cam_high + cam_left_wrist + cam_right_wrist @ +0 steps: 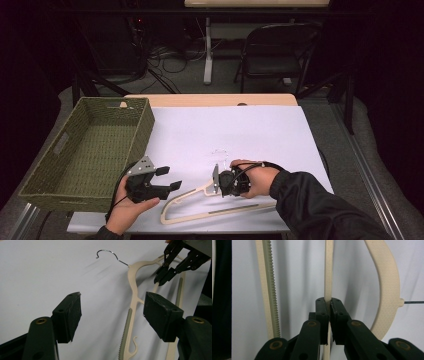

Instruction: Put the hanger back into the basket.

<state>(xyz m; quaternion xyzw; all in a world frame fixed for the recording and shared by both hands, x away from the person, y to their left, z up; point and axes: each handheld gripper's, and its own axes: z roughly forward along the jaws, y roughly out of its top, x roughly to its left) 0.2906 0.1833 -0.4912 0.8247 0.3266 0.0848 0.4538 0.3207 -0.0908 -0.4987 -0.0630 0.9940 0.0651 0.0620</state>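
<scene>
We see the right gripper (328, 305) with its jaws pressed together on a thin cream bar of the hanger (329, 270); the bar runs straight up between the pads. In the high view the right gripper (220, 181) sits at the hanger's (200, 191) upper end, near the neck, held by the person's right hand (257, 180) with a dark sleeve (320, 205) behind it.

The left gripper (112, 312) has its jaws wide apart, nothing between the pads; it hovers over the white table cover, the hanger's ribbed arm passing below the gap. In the high view the left gripper (167, 178) is held by the left hand (127, 210), just left of the hanger and apart from it, jaws pointing right toward it.

The hanger lies flat on the white table cover (240, 135), near the front edge, between the two hands. In the left gripper view we see its metal hook (107, 253) resting on the cover, and the right gripper (166, 273) pinching a bar near the neck. The ribbed strip (270, 290) shows beside the clamped bar in the right gripper view, the curved shoulder on the other side.

A green woven basket (145, 120) sits at the table's left, just beside the left gripper. A folding chair (280, 50) stands beyond the table.
</scene>
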